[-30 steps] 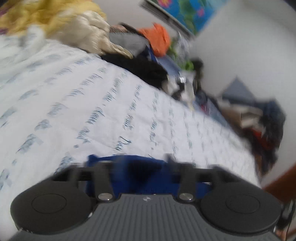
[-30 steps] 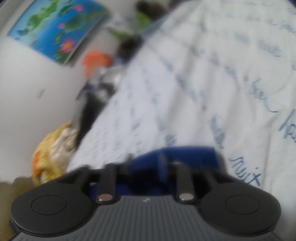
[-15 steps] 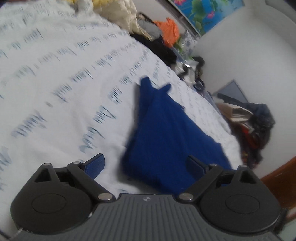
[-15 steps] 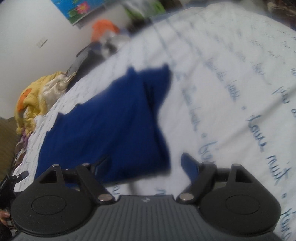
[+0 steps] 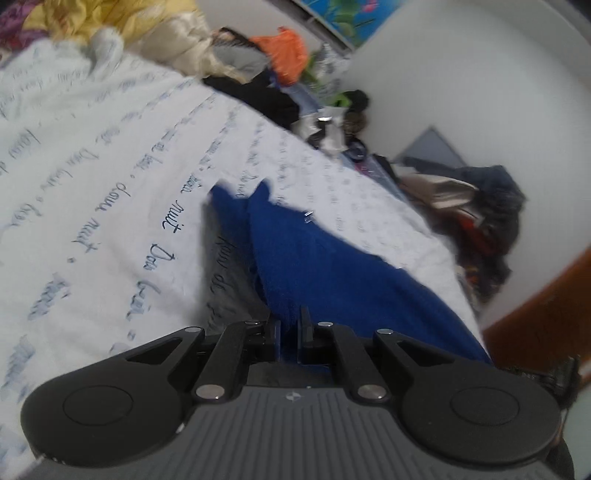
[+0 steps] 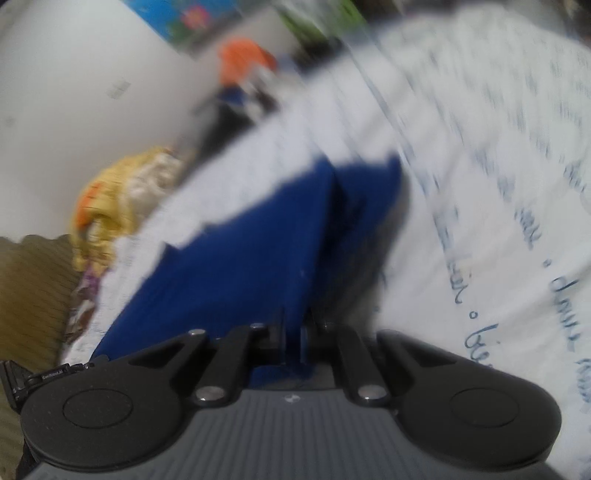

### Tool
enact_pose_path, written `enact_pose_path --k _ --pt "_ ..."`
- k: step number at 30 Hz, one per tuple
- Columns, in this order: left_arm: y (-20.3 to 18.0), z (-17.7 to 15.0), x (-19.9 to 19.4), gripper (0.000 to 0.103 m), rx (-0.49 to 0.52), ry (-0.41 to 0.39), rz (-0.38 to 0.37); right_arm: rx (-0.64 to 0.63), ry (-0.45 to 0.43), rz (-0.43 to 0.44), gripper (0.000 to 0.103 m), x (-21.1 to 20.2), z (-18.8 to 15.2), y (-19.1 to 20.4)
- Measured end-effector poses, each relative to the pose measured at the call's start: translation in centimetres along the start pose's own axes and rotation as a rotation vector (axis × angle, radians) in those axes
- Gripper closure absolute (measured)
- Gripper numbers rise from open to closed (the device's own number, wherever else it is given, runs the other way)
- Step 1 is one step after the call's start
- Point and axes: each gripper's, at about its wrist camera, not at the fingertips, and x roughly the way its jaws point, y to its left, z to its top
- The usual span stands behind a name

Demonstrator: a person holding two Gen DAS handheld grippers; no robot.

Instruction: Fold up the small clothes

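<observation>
A small dark blue garment (image 5: 332, 266) lies on the white bedspread (image 5: 110, 155) with blue script. Its near edge is lifted off the bed and casts a shadow underneath. In the left wrist view my left gripper (image 5: 290, 325) is shut on that near edge, blue cloth pinched between the pads. In the right wrist view the same blue garment (image 6: 240, 258) stretches away from my right gripper (image 6: 294, 332), which is shut on another part of the near edge. The far end with two points rests on the bedspread (image 6: 480, 221).
A yellow and cream heap of bedding (image 5: 147, 33) and an orange cloth (image 5: 288, 51) lie at the bed's far side, with dark clothes (image 5: 266, 96). More piled clothes (image 5: 480, 218) sit against the white wall. A wooden edge (image 5: 535, 314) is at the right.
Half a second ago both grippers stood open at the garment's near edge. Both have now shut on that edge and lifted it off the bedspread.
</observation>
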Motion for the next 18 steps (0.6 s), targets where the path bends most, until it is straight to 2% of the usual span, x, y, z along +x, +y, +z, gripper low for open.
enact_pose_path --k 3,6,8,9,10,11,12,13,14,15,16,18 --pt "0.4 -2.6 -3.6 0.095 0.014 0.042 -0.005 -0.019 0.018 0.051 0.098 -3.7 -2.2 0.5" --pt "3.1 -6.4 -4.8 0.088 0.029 0.108 0.075 0.003 0.083 0.072 0.097 -6.3 -6.1 0.0" --pt "5.3 -7.2 -5.1 0.081 -0.004 0.085 0.205 0.011 0.126 -0.004 0.092 -6.4 -8.7 -0.7" --pt "5.9 -6.7 -5.2 0.079 -0.027 0.064 0.225 0.012 0.141 -0.068 0.083 -6.0 -9.4 -1.1" --pt "6.0 -5.7 -5.2 0.073 -0.035 0.032 0.224 0.001 0.152 -0.142 0.069 -5.6 -9.3 -1.2" --pt "5.3 -4.4 -4.9 0.059 -0.012 -0.009 0.216 -0.017 0.136 -0.205 0.064 -5.2 -8.6 -1.0" --pt "4.1 -3.1 -4.4 0.048 0.045 -0.055 0.208 -0.034 0.093 -0.229 0.055 -5.0 -7.5 -0.7" --pt "2.7 -1.9 -3.4 0.022 0.114 -0.100 0.202 -0.051 0.047 -0.210 0.047 -4.7 -6.2 -0.2" --pt "1.4 -1.0 -2.0 0.008 0.179 -0.138 0.210 -0.073 0.002 -0.173 0.046 -4.2 -4.7 0.5" --pt "0.3 -0.2 -0.1 0.010 0.234 -0.158 0.226 -0.096 -0.036 -0.135 0.047 -3.2 -3.2 1.2" --pt "-0.7 0.6 2.2 0.017 0.281 -0.141 0.231 -0.117 -0.056 -0.113 0.047 -1.8 -1.8 1.8" --pt "-2.0 1.7 7.4 0.026 0.358 -0.072 0.259 -0.154 -0.047 -0.128 0.047 2.2 0.7 2.9"
